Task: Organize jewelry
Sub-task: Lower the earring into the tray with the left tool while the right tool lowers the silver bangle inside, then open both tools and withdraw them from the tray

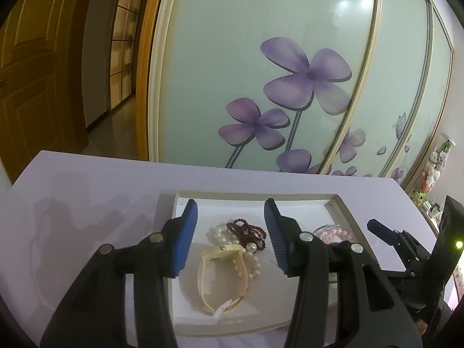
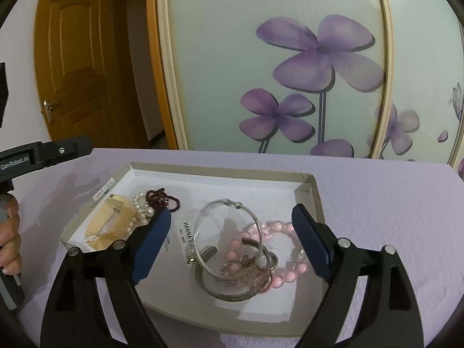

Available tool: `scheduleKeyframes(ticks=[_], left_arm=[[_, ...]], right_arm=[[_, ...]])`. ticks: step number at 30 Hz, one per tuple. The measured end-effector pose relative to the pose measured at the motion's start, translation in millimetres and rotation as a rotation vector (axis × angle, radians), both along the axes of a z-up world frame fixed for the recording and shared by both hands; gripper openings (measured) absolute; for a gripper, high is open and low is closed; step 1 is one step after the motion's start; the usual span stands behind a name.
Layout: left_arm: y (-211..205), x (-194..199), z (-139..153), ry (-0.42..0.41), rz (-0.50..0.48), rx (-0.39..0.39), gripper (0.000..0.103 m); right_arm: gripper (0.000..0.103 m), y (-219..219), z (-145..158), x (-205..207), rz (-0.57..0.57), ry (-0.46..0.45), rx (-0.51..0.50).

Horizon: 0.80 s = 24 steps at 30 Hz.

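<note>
A shallow white box (image 1: 255, 195) lies on the lilac table. In the left wrist view a cream strap (image 1: 223, 275), a pearl bracelet (image 1: 221, 232) and a dark red bead bracelet (image 1: 248, 227) lie in its left half. My left gripper (image 1: 231, 203) hovers over them, open, with nothing touching its pads. In the right wrist view silver bangles (image 2: 229, 240) overlap a pink bead bracelet (image 2: 287, 249) in the right half of the box (image 2: 220, 171). My right gripper (image 2: 232, 210) stands open above them, its blue pads clear of both.
A person's hand (image 2: 8, 232) holds the left gripper's handle at the left edge of the right wrist view. A flowered sliding door (image 2: 290, 72) stands behind the table (image 2: 377, 203). A wooden door (image 2: 75, 66) is at the far left. Small toys (image 1: 432, 171) sit at the far right.
</note>
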<state>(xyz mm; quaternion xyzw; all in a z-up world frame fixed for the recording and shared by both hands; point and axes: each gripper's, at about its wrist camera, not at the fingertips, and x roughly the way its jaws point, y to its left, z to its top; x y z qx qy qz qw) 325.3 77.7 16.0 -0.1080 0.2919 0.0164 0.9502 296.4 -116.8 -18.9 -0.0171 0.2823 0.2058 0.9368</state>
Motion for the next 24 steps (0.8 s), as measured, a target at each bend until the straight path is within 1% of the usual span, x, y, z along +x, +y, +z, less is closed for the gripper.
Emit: scheduleKeyframes(ticks=[4, 8, 10, 12, 17, 22, 24], left_arm=[[-2.9, -10.3, 4.4, -0.003, 0.001, 0.003, 0.050], [-6.5, -27.3, 11.0, -0.011, 0.002, 0.006, 0.052], [-7.9, -38.0, 14.8, -0.017, 0.004, 0.007, 0.055], [-9.6, -50.2, 19.8, -0.025, 0.007, 0.010, 0.057], [-13.1, -82.2, 29.7, -0.044, 0.012, 0.012, 0.066], [-16.1, -119.3, 30.2, -0.053, 0.022, -0.001, 0.081], [-19.4, -137.4, 29.0, -0.064, 0.031, 0.007, 0.085]], right_arm=[[0.087, -4.2, 6.6, -11.4, -0.003, -0.002, 0.014], [0.088, -11.8, 15.7, -30.8, -0.010, -0.002, 0.048], [0.092, -15.4, 21.8, -44.4, -0.010, -0.013, 0.067], [0.092, -18.0, 26.3, -56.3, -0.007, -0.022, 0.077], [0.095, -20.0, 37.3, -91.6, -0.002, -0.050, 0.095], [0.101, -20.9, 41.3, -124.1, -0.003, -0.055, 0.122], [0.102, -22.6, 41.7, -136.9, -0.010, -0.055, 0.134]])
